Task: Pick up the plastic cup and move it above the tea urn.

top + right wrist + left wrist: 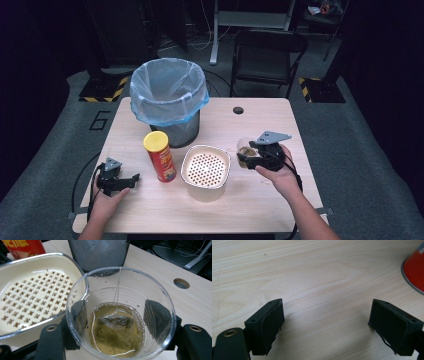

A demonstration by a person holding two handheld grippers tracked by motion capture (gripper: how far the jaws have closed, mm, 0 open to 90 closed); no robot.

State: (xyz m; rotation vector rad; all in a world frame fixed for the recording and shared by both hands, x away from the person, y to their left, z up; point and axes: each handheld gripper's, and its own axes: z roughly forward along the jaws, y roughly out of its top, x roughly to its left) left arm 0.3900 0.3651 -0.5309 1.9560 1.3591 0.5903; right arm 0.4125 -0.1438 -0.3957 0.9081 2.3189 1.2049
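Bin (169, 95) behind can (160, 155), strainer bowl (205, 166) between can and cup (245, 151)

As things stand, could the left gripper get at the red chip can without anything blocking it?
Probably yes. The left gripper rests open on the table, and the chip can stands just to its right with bare wood between them; the strainer bowl sits beyond the can.

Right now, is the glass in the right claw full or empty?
Partly full. The glass holds yellowish tea with a tea bag sunk in it; the liquid stands well below the rim.
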